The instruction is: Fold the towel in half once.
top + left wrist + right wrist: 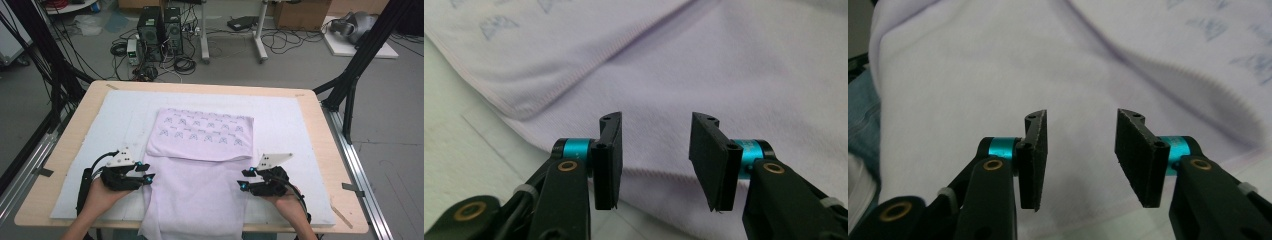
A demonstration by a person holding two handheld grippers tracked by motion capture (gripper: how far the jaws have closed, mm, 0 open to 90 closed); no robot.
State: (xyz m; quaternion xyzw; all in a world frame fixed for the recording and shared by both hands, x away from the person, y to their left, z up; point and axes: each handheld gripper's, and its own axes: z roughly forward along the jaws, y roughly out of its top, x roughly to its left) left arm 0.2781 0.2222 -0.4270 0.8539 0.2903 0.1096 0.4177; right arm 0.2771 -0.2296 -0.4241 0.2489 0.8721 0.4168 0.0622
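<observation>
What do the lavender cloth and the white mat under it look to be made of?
The lavender cloth looks like soft knit cotton: matte, fine ribbing, stitched hem, printed pattern on the folded part. The white mat seems felt or foam, matte and slightly fuzzy; can't be sure.

Floor: grey [300,70], strewn with black cables [285,42].
Table: light wood [75,125], covered by a white mat [280,125].
Behind it: two black computer towers [161,32], a white stand [232,32].
Far right: possibly a cardboard box [300,14].

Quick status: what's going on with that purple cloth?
Left gripper and right gripper open, flanking the cloth. Cloth half folded, near end overhanging the table. Nothing in the way.
</observation>
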